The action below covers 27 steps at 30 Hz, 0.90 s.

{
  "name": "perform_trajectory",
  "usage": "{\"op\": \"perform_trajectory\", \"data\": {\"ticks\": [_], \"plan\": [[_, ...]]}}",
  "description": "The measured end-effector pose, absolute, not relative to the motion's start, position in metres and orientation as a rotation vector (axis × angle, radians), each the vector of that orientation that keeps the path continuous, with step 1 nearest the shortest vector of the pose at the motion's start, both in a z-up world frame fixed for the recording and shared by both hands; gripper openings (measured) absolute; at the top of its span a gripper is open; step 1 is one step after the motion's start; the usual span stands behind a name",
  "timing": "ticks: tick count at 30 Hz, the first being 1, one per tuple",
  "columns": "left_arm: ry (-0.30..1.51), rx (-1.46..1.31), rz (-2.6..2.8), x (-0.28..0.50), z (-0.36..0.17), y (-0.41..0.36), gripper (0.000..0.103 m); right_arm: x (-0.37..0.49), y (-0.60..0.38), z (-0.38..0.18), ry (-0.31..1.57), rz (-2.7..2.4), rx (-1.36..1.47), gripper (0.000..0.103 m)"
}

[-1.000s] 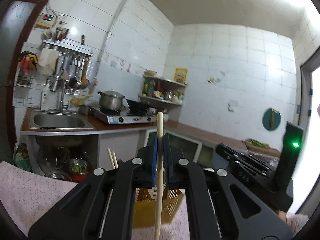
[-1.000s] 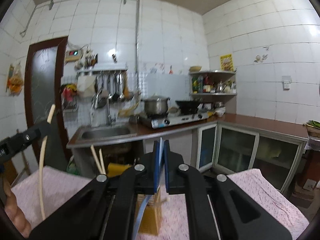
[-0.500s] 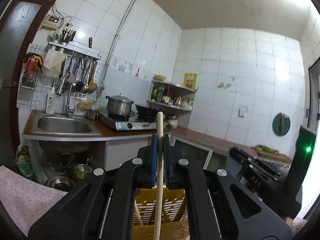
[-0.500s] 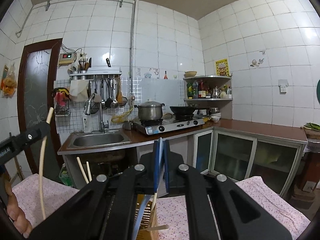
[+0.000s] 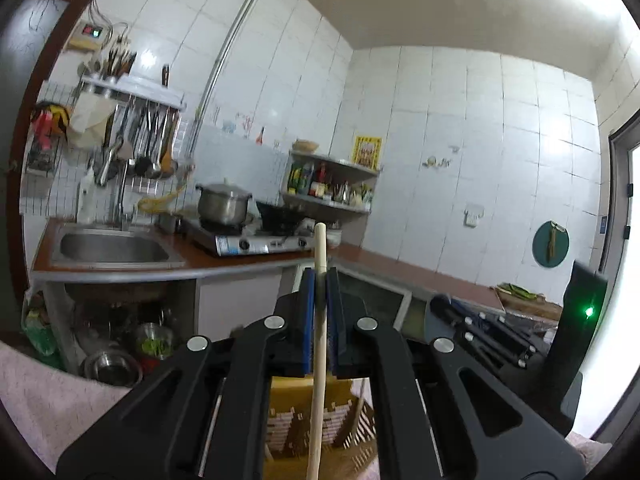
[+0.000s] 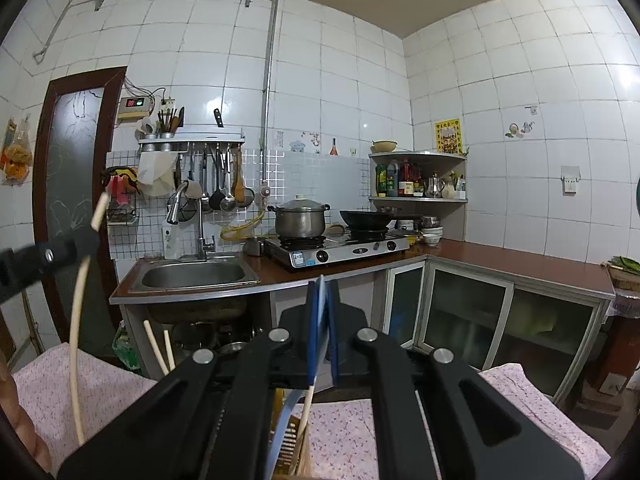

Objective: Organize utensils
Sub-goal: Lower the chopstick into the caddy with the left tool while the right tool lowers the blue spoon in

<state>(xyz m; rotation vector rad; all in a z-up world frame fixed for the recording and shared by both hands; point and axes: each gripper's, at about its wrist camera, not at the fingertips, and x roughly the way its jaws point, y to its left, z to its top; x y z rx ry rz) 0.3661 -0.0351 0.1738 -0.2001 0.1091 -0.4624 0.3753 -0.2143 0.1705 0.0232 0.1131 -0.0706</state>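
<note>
The left tongs (image 5: 320,280) pinch a wooden chopstick (image 5: 319,344) right above the yellow basket (image 5: 320,432), the right tongs (image 6: 322,300) pinch a thin stick (image 6: 306,412) there too, so lower each straight down slowly.

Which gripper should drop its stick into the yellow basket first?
Probably left. The left gripper holds its chopstick upright right above the yellow basket. The right gripper grips something thin, hard to identify.

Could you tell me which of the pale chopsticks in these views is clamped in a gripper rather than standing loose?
The chopstick upright between the left gripper's blue pads. The other two chopsticks stand free, leaning by the holder.
</note>
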Motion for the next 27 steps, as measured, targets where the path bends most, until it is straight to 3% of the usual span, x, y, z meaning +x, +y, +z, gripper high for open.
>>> {"op": "perform_trajectory", "data": {"ticks": [17, 27], "plan": [[-0.053, -0.186, -0.365, 0.422, 0.147, -0.063, 0.004, 0.41, -0.2, 0.153, 0.006, -0.199, -0.048, 0.005], [-0.017, -0.233, -0.347, 0.446, 0.121, -0.057, 0.004, 0.412, -0.194, 0.135, -0.057, -0.287, -0.085, 0.005]]}}
